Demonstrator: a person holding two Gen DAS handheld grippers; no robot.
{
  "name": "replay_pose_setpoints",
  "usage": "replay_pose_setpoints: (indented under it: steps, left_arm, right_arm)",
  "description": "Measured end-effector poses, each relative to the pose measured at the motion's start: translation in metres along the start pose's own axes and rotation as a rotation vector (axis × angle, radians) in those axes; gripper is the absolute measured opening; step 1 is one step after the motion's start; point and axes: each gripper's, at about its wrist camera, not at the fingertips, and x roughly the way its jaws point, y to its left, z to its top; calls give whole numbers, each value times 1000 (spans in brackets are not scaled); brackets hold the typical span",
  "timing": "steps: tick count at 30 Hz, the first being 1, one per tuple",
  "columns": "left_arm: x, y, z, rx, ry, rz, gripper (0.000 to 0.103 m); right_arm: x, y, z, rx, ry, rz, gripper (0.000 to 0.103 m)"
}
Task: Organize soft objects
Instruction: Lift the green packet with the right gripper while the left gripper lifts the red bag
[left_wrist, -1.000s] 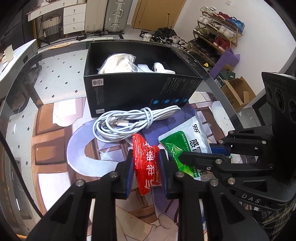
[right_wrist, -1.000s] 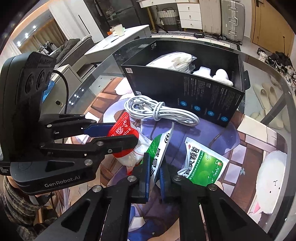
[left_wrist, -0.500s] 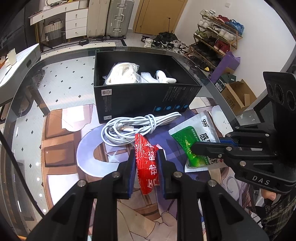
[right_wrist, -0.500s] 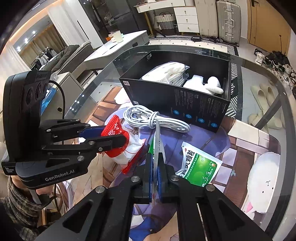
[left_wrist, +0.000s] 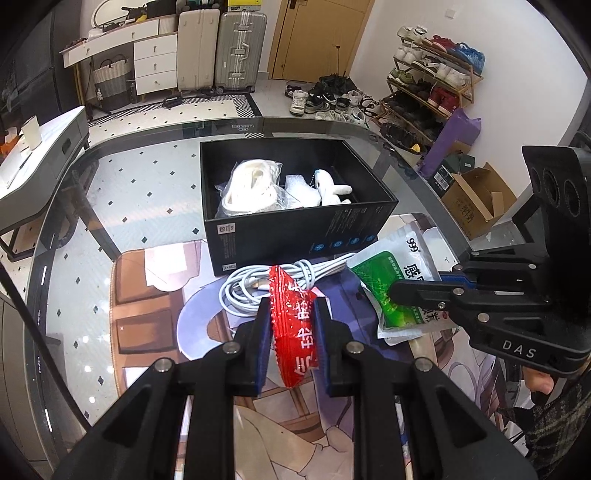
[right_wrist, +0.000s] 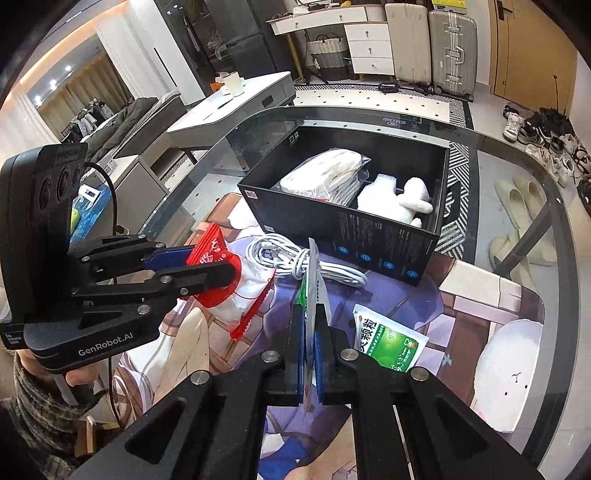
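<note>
Red crinkly packet (left_wrist: 293, 325) is pinched tight in the left gripper (left_wrist: 291, 332), lifted above the printed mat (left_wrist: 155, 325). Beside it the right gripper (right_wrist: 309, 354) is clamped on a green-and-white sachet (right_wrist: 312, 280), held edge-up over the coiled white cable (right_wrist: 295, 258). Just beyond stands the black box (left_wrist: 295, 229), with a second sachet (right_wrist: 388, 339) lying flat on the mat.

Between the left jaws, the red packet's (left_wrist: 293, 325) print is partly covered; the green sachet's (left_wrist: 397, 286) lettering hides behind the right gripper's fingers (left_wrist: 424, 295).
</note>
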Motion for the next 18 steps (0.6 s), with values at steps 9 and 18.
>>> replay_pose_setpoints:
  steps: [9, 18]
  left_arm:
    - [-11, 4, 12, 21, -26, 51, 19]
    - [-27, 7, 25, 31, -61, 78, 19]
  right_arm:
    - [-13, -4, 10, -9, -21, -33, 4]
    - [-25, -5, 20, -15, -46, -46, 4]
